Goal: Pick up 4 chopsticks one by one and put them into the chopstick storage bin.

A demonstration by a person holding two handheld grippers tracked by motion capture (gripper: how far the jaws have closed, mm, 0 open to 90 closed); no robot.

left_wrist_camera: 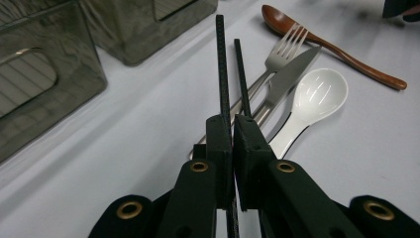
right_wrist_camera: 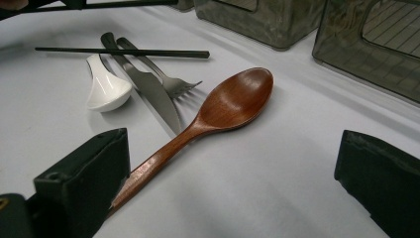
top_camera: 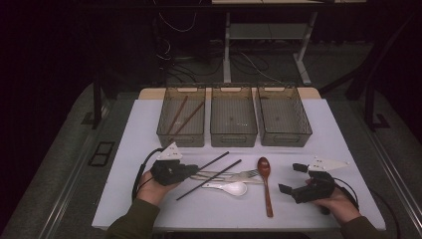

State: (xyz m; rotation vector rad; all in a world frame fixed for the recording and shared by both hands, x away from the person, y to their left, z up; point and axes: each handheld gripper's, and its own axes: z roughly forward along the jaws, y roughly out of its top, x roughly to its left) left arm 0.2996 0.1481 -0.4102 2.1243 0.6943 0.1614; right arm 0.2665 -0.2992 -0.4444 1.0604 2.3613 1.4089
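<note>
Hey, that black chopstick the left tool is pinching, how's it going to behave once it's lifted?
The black chopstick looks straight and thin, so probably stiff and light. The left tool grips it near one end, so the long free part may swing or pivot. Its textured surface likely limits slipping.

We see the high view dim overall: the room behind sinks into near black, and the white table [top_camera: 149, 124] is the one bright area, lit from above. That picture is soft and slightly grainy, so fine detail is lost. In the left gripper view the light is stronger; the white spoon [left_wrist_camera: 317, 94] carries streaks of glare, the nearest black parts at the bottom edge blur, and the bins [left_wrist_camera: 44, 74] look smeared. In the right gripper view the wooden spoon [right_wrist_camera: 237, 96] shows a soft sheen and casts a faint shadow, while the near fingers [right_wrist_camera: 89, 173] are out of focus.
</note>
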